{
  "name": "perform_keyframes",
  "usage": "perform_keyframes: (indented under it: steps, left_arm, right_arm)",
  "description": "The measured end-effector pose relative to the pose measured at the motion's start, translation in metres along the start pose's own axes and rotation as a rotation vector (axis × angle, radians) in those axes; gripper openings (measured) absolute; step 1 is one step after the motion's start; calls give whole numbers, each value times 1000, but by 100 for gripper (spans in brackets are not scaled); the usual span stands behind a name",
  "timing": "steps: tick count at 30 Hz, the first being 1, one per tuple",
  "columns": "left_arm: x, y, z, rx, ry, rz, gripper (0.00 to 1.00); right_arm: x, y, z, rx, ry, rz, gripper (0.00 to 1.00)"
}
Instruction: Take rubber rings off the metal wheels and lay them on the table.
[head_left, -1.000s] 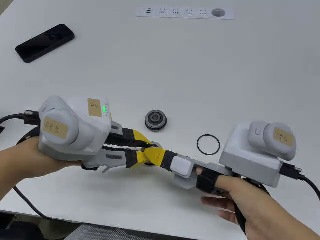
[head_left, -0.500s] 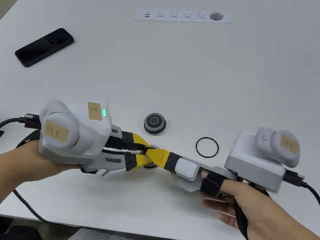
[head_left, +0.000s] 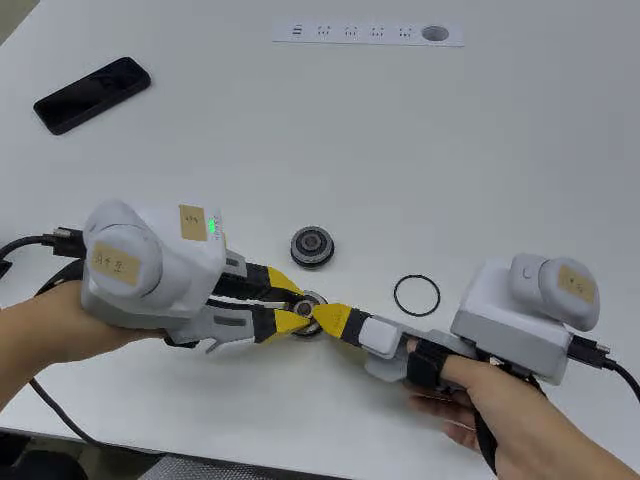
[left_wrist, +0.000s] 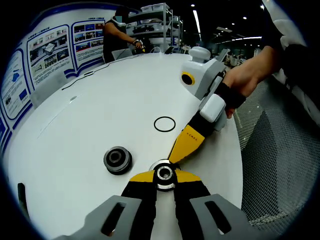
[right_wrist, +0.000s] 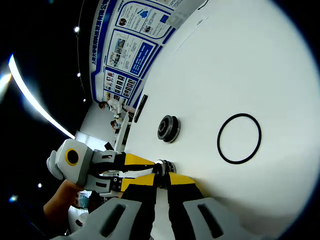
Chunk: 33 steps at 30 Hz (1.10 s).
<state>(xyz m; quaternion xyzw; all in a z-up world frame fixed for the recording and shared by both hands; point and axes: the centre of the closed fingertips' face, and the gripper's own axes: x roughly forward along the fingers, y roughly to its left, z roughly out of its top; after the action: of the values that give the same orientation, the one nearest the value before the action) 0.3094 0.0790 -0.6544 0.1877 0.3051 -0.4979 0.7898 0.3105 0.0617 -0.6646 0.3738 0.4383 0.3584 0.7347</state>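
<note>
Left gripper (head_left: 291, 303): at the near edge of the white table (head_left: 470, 160), held in the person's left hand (head_left: 45, 325). Its yellow-tipped jaws are clenched on a metal wheel (head_left: 306, 302), one jaw on each side.

Metal wheel: gripped between the left gripper's jaw tips, low over the near tabletop. In the left gripper view its shiny hub faces the camera. Whether it rests on the surface cannot be told.

Right gripper (head_left: 322, 314): reaches in from the right in the person's right hand (head_left: 500, 405). Its jaws are pressed together into a narrow wedge, with the tips against the metal wheel's rim. Whether they nip anything there cannot be made out.

Rubber ring (head_left: 416, 275): a thin black loop lying flat on the table just beyond the right gripper. It is to the right of the metal wheel and apart from it.

Second wheel (head_left: 312, 245): sits on the table just beyond the metal wheel, showing a dark outer band. Neither gripper touches it.

Smartphone (head_left: 92, 93): black, lying flat at the far left.

Power strip (head_left: 368, 32): white, along the table's far edge.
</note>
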Motion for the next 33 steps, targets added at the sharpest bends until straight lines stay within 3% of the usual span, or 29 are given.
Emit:
perform_keyframes:
  steps: [3, 16, 33]
  left_arm:
    - [0, 0, 0, 1, 2, -1, 12]
    - [0, 0, 0, 3, 2, 0, 12]
    - [0, -1, 0, 7, -1, -1, 12]
  right_arm:
    - [0, -2, 0, 21, 5, -11, 5]
    - [-3, 2, 0, -9, -2, -21, 2]
    - [-2, 9, -1, -106, 11, -61, 1]
